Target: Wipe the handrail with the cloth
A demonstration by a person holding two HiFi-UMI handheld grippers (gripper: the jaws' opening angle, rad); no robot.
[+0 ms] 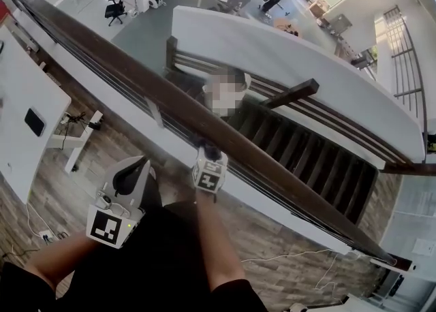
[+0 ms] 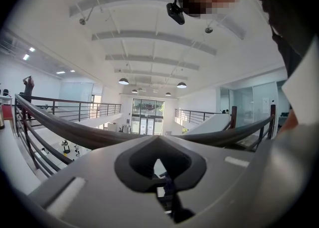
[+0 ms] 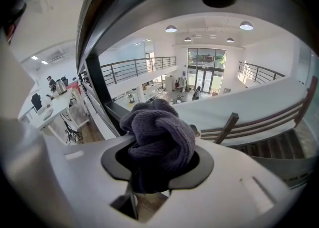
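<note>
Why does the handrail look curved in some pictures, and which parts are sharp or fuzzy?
Left gripper view: the wide lens bows the handrail into an arc, with dark corners. Right gripper view: the cloth is sharp, the handrail overhead a dark blur. Head view: the handrail runs straight, evenly lit.

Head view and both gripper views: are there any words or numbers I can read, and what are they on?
No text can be read.
The square markers on the left gripper and right gripper are black-and-white patterns, not letters.
The cloth and the handrail show no print.
Things on the floor below are too small to read.
</note>
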